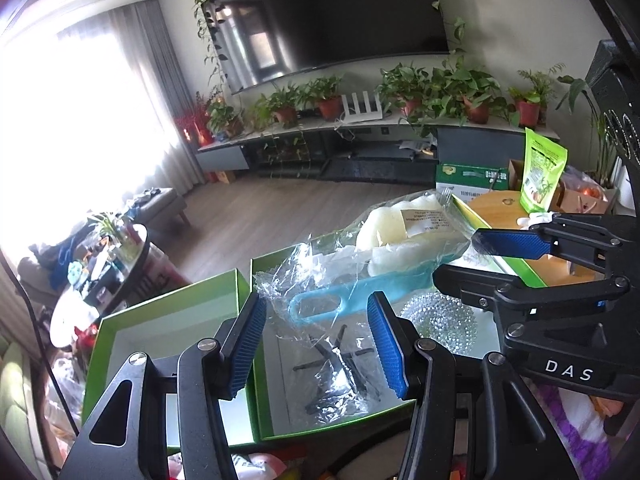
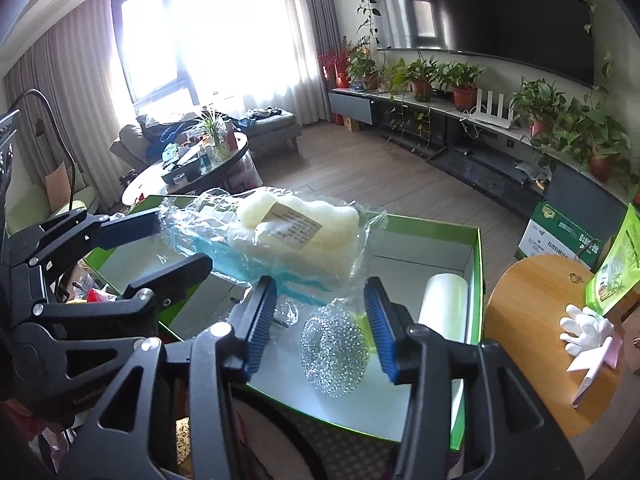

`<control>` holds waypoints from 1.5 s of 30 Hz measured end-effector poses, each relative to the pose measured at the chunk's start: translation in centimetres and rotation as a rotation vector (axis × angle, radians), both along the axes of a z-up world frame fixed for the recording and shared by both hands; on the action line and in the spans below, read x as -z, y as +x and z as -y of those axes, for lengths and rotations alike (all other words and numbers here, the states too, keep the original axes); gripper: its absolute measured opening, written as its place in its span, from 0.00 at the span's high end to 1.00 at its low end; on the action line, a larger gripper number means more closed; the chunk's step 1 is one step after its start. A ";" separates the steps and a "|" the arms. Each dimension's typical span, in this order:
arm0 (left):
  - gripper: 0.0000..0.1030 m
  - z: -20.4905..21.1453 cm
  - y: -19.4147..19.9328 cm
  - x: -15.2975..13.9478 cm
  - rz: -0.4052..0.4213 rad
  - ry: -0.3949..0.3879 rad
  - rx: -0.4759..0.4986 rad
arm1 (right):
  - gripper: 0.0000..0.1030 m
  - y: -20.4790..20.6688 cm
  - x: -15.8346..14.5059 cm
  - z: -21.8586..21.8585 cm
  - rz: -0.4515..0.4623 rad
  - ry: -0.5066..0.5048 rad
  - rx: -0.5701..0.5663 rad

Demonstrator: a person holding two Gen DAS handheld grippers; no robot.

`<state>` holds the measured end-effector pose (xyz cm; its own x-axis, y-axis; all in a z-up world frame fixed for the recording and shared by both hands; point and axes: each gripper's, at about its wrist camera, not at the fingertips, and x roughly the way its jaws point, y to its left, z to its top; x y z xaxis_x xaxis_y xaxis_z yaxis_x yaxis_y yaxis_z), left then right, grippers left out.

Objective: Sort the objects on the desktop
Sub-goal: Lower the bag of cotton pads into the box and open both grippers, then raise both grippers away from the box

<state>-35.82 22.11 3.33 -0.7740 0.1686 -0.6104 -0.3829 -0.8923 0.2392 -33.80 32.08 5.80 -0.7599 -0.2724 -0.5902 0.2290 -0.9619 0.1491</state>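
- Your right gripper has its tongs spread. Neither pad presses on anything, and the steel scrubber lies beyond them on the floor of the green box.
- The wrapped sponge brush hangs tilted over that box. Its handle end sits between the tongs of your left gripper, which are parted. I cannot tell whether they actually pinch the film.
- If only loose film is caught (it looks slick and crinkled), the brush could slide out and drop onto the scrubber.
- The wrapper trails close to your right pads, so pulling that hand away carelessly may snag it and drag the brush.
- The heavy sponge end could tip it across the box wall instead of inside.
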 end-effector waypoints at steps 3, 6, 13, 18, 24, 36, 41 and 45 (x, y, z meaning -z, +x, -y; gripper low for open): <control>0.48 0.1 0.0 0.1 0.006 -0.003 0.001 | 0.56 0.0 0.0 0.1 -0.001 -0.002 0.001; 0.48 0.0 0.0 0.1 0.005 -0.009 0.003 | 0.56 0.0 0.0 0.1 -0.001 -0.003 0.004; 0.48 0.2 0.1 0.0 0.005 0.001 0.009 | 0.56 -0.1 -0.1 0.2 -0.001 -0.009 0.001; 0.45 0.2 0.3 -0.1 -0.002 0.002 0.010 | 0.56 0.1 -0.2 0.2 -0.004 -0.006 0.003; 0.44 0.4 0.8 -0.9 -0.014 0.015 0.008 | 0.56 0.9 -0.7 0.1 -0.012 -0.004 0.007; 0.40 1.1 2.9 -3.7 -0.066 0.066 0.023 | 0.56 4.0 -3.6 0.5 -0.064 0.025 0.021; 0.36 1.5 4.2 -5.1 -0.095 0.090 0.028 | 0.56 5.8 -5.2 0.4 -0.093 0.033 0.032; 0.35 2.0 5.4 -6.2 -0.109 0.112 0.036 | 0.56 7.3 -6.4 0.6 -0.113 0.042 0.036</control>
